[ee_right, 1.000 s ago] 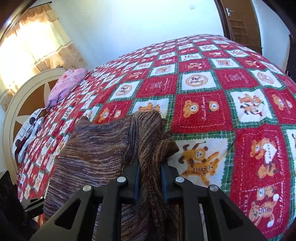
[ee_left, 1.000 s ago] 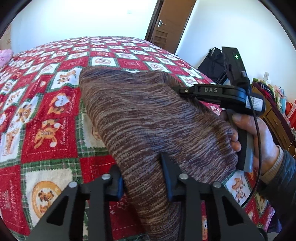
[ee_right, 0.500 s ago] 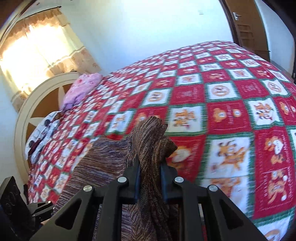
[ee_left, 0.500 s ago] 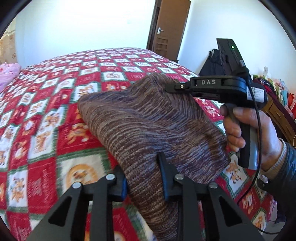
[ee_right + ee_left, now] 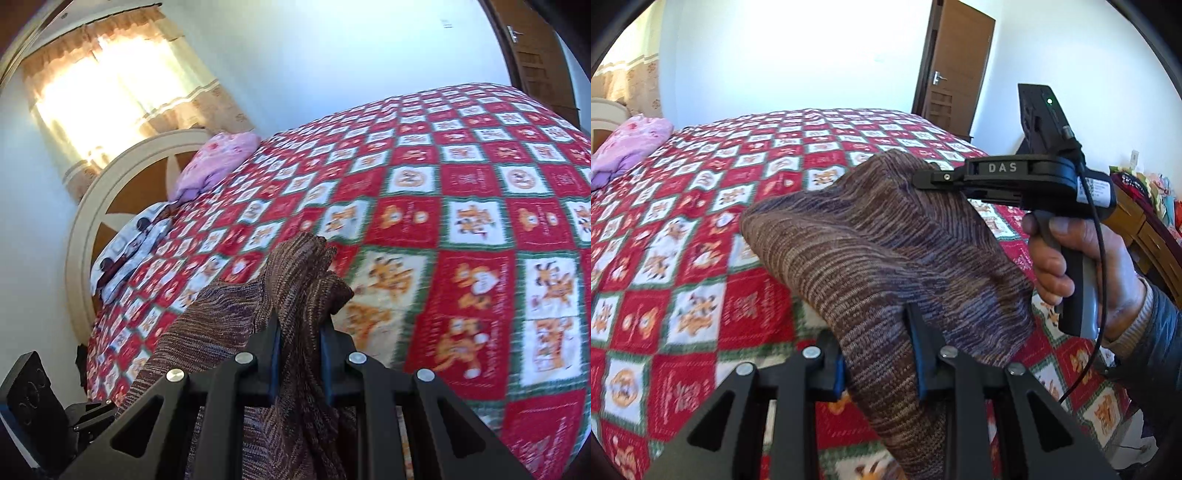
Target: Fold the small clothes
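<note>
- Bedroom with white walls: a bed (image 5: 701, 229) under a red, green and white checked quilt fills both views, with a brown door (image 5: 955, 66) at the upper right of the left-wrist frame and a sunlit curtain (image 5: 110, 85) at the upper left of the right-wrist frame.
- A brown striped knit garment (image 5: 871, 251) hangs above the quilt, stretched between the two tools.
- The left gripper (image 5: 877, 354), at the bottom centre of its frame, has its jaws pinching a thick bunch of knit.
- The right gripper (image 5: 297, 350) has its jaws pressed on a narrower gathered edge; in the left-wrist view it shows at the right, held by a hand (image 5: 1071, 266).
- Gripping two separate points probably keeps the cloth spread, so one edge can be laid over for a fold.
- A pink bundle (image 5: 218, 158) lies near the headboard (image 5: 110, 206), well apart.
</note>
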`<state>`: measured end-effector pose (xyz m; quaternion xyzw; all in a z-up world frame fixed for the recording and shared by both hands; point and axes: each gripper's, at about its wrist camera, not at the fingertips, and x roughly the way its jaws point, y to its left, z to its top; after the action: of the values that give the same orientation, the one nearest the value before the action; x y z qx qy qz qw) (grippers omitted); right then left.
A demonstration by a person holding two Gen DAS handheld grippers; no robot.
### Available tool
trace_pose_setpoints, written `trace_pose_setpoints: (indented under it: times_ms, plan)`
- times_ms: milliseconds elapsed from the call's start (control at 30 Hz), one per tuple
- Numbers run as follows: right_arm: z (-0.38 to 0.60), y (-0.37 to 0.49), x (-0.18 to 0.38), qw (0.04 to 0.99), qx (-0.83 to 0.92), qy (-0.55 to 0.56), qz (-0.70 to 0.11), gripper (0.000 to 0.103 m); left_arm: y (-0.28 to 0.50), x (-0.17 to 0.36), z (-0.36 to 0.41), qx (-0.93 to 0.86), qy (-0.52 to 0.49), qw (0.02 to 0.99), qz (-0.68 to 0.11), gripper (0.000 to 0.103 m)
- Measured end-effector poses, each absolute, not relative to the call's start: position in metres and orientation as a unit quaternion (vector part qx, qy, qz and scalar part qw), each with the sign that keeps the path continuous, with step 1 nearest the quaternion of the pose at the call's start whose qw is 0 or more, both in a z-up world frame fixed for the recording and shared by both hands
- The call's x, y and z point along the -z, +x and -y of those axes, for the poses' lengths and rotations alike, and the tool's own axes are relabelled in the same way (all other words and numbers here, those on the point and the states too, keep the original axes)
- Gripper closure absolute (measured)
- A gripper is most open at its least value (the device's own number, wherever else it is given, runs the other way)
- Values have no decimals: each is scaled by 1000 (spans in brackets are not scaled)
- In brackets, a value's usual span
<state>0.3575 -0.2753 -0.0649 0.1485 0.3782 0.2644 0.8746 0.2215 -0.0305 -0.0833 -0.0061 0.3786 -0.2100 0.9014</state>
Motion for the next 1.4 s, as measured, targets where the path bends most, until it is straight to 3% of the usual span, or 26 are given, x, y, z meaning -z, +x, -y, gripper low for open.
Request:
trace_pose_setpoints:
  times_ms: [1400]
  plan:
    - [95, 302, 60, 828, -384, 92, -398, 85, 131, 86, -110, 113, -32, 923, -367, 75]
